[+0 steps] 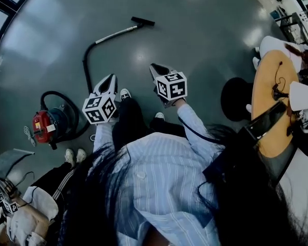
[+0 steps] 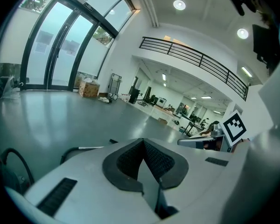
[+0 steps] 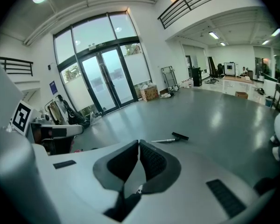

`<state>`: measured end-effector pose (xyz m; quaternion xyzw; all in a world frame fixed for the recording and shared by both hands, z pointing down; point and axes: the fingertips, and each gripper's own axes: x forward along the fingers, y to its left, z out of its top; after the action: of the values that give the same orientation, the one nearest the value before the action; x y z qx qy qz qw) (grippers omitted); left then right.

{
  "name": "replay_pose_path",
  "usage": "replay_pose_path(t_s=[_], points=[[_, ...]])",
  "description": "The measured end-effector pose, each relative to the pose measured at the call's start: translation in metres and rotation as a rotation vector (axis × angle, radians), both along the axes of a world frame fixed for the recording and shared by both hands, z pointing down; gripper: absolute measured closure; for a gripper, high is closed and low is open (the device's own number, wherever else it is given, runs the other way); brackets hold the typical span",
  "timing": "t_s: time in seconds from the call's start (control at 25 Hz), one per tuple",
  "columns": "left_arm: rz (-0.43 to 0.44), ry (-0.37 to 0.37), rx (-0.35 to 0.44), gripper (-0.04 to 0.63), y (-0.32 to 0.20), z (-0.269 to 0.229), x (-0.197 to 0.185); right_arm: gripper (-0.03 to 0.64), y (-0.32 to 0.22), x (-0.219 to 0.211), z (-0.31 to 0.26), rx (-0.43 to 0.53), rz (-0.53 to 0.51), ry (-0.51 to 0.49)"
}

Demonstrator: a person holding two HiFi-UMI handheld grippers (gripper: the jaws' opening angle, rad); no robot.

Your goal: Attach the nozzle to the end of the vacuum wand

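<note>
Both empty: left gripper [image 1: 111,79], right gripper [image 1: 155,68], fingers [image 2: 127,164] pressed together | nozzle [image 1: 142,21] on floor [image 1: 200,45], well ahead.

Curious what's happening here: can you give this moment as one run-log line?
left gripper: jaws shut, empty | right gripper: jaws shut, empty | wand, nozzle: on floor, untouched

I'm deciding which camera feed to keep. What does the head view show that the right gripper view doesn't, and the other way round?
Only the head view: the person's striped shirt and a round wooden table. Only the right gripper view: the glass doors, a cardboard box, and the right gripper with its jaws shut and empty. Both: the wand lying on the grey floor, with the black nozzle at its far end.
</note>
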<state>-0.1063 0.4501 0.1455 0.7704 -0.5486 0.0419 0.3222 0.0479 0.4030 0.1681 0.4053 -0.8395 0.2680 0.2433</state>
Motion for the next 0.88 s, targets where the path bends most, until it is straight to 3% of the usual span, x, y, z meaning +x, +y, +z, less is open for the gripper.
replay_pose_path(t_s=[0.16, 0.36, 0.68, 0.88], points=[[-0.067, -0.018, -0.018, 0.589, 0.053, 0.008, 0.029, 0.598, 0.053, 0.043, 0.008, -0.028, -0.026, 0.001], [-0.133, 0.043, -0.043, 0.589, 0.112, 0.017, 0.071, 0.598, 0.105, 0.078, 0.012, -0.034, -0.081, -0.004], [-0.097, 0.022, -0.009, 0.589, 0.15, 0.002, 0.115, 0.598, 0.139, 0.09, -0.007, 0.015, -0.141, -0.028], [-0.11, 0.011, 0.006, 0.589, 0.162, -0.006, 0.119, 0.598, 0.148, 0.085, -0.014, 0.024, -0.174, -0.047]])
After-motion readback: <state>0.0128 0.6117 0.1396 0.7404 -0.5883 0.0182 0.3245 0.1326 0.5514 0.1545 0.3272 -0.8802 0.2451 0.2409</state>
